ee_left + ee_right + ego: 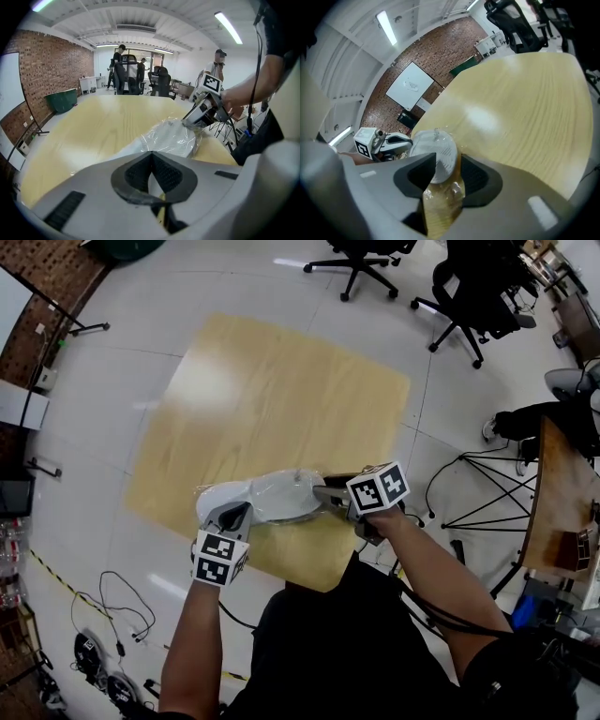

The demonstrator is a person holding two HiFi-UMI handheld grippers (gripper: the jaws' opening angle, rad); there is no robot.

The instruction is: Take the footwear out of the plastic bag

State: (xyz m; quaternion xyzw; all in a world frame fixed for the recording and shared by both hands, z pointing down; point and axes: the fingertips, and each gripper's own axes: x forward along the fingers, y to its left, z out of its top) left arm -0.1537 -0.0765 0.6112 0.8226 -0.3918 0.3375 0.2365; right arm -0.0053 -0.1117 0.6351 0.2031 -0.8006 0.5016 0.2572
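A white piece of footwear [281, 495] wrapped in a clear plastic bag [302, 482] lies near the front edge of the wooden table [281, 390]. My left gripper [236, 514] is at its left end, and in the left gripper view its jaws [151, 161] are shut on a fold of the plastic film, with the ribbed sole [171, 137] beyond them. My right gripper [323, 495] is at the right end. In the right gripper view its jaws [446, 164] stand apart, with the footwear's rounded end [436, 150] and crinkled plastic between them.
Office chairs [361, 259] [473, 296] stand on the floor beyond the table. A second wooden table [553, 512] is at the right and cables [122, 606] lie at the left. People [119, 65] stand far off, near a green bin [61, 99].
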